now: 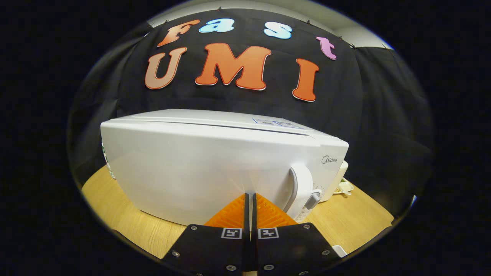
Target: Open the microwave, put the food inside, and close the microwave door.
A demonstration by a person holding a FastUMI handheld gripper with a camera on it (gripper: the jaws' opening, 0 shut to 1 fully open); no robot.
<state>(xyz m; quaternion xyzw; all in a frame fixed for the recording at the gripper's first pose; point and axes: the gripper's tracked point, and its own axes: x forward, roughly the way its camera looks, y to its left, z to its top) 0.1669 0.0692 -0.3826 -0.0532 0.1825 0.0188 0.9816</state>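
Observation:
A white microwave [199,165] stands on the wooden table [126,222], its door shut and facing me. The door's curved white handle [303,189] is just to the right of my fingers. My gripper [251,196] is shut, its two orange fingers pressed together with nothing between them. Their tips sit right at the lower part of the door front, touching it or nearly so. Beyond the microwave's right side, a white dish with food [342,188] rests on the table, partly hidden by the microwave.
The black cloth wall [383,126] closes off the back and both sides. Bare wooden table [356,218] stretches to the right of the microwave. A small white object [340,251] shows at the table's near edge, right of my gripper.

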